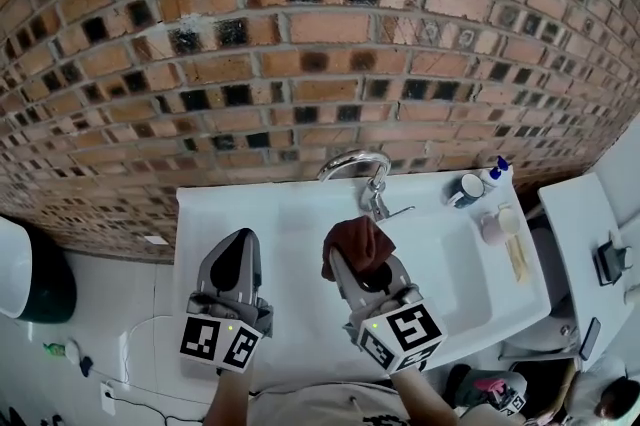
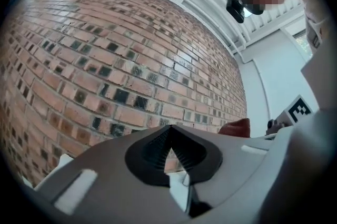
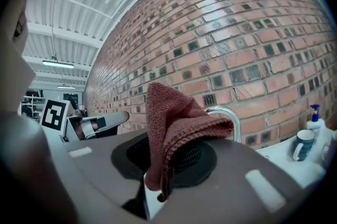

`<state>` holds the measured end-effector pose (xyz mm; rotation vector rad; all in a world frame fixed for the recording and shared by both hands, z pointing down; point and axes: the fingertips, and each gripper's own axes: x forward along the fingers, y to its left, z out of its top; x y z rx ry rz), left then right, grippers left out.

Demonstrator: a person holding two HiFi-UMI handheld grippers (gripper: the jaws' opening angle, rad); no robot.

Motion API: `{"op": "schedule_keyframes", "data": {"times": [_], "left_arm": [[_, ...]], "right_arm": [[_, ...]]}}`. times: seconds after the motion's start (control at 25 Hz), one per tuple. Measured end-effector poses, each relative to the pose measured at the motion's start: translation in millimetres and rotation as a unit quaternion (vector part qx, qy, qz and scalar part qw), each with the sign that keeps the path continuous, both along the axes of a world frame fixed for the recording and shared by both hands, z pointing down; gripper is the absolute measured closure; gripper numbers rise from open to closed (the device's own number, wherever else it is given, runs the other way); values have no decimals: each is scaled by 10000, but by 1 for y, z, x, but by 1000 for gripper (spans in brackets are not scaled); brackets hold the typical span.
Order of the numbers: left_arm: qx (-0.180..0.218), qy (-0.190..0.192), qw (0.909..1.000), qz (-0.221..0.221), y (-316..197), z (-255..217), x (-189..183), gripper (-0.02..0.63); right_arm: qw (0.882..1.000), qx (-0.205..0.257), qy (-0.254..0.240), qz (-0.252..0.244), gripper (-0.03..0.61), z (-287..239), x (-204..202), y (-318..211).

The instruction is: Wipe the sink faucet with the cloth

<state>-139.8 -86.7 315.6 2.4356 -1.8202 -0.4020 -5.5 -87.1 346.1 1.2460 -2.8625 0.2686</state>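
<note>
Right gripper [image 1: 349,266] jaws clamped on cloth [image 1: 356,242] near faucet [image 1: 352,161], left gripper [image 1: 240,244] jaws together, empty

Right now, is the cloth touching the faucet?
Cannot tell. In the right gripper view the cloth overlaps the faucet; in the head view its edge meets the faucet base. Neither shows contact or a gap.

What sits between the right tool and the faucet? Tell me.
Only the cloth, clamped in the right tool, its folds reaching toward the faucet; the head view shows it.
</note>
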Motion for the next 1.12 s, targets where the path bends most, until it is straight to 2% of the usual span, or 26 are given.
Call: {"op": "schedule_keyframes", "data": {"times": [0.2, 0.44, 0.64, 1.12], "left_arm": [[-50, -64, 10000, -9, 10, 3, 7, 607], [-34, -140, 9999, 7, 13, 1, 12, 607], [-17, -154, 9999, 10, 13, 0, 12, 607], [-16, -149, 9999, 41, 14, 1, 14, 607]], "right_arm": [[9998, -166, -132, -6, 523, 8, 6, 11], [9996, -82, -269, 66, 526, 0, 10, 9], [9999, 1, -61, 98, 531, 1, 10, 8], [9999, 71, -123, 62, 531, -9, 8, 12]]}}
